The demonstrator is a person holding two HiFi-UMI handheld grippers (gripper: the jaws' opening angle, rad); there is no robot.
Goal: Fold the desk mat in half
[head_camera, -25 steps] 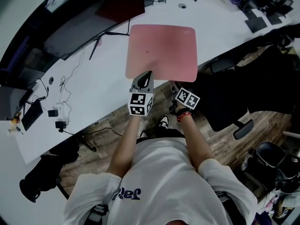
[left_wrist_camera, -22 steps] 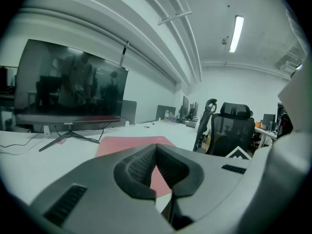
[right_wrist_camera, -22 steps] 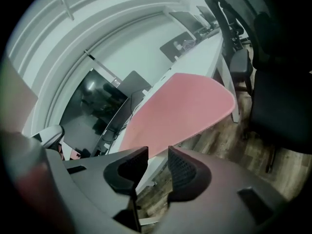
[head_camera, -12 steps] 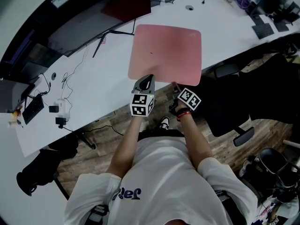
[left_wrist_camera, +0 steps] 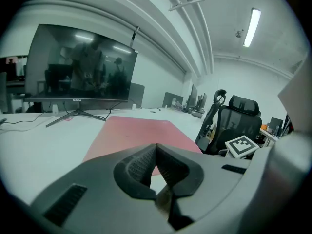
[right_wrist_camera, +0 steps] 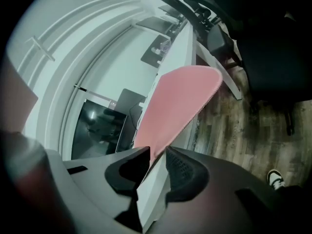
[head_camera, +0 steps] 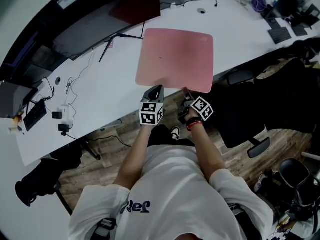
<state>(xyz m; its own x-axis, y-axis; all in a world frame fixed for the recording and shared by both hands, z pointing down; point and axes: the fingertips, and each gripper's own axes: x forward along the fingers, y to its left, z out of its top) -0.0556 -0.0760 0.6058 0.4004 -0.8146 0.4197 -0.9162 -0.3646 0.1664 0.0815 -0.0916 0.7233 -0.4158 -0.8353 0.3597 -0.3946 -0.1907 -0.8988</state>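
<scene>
A pink desk mat (head_camera: 175, 59) lies flat on the white desk (head_camera: 107, 91), its near edge reaching the desk's front edge. My left gripper (head_camera: 158, 88) is shut and empty, with its tips just short of the mat's near-left edge. From the left gripper (left_wrist_camera: 156, 147) the mat (left_wrist_camera: 131, 133) stretches away ahead. My right gripper (head_camera: 186, 98) sits at the mat's near-right edge. In the right gripper view the jaws of the right gripper (right_wrist_camera: 157, 152) are closed in on the mat's (right_wrist_camera: 180, 101) near edge, with pink filling the gap between the tips.
A dark monitor (head_camera: 100, 19) on a stand is behind the mat to the left. Cables and adapters (head_camera: 62, 121) lie on the desk's left part. A black office chair (head_camera: 245, 109) stands right of me. Dark items (head_camera: 282, 14) crowd the desk's far right.
The right gripper has edged up to the mat's near edge and its jaws have narrowed onto it. The left gripper has barely moved and stays shut.
</scene>
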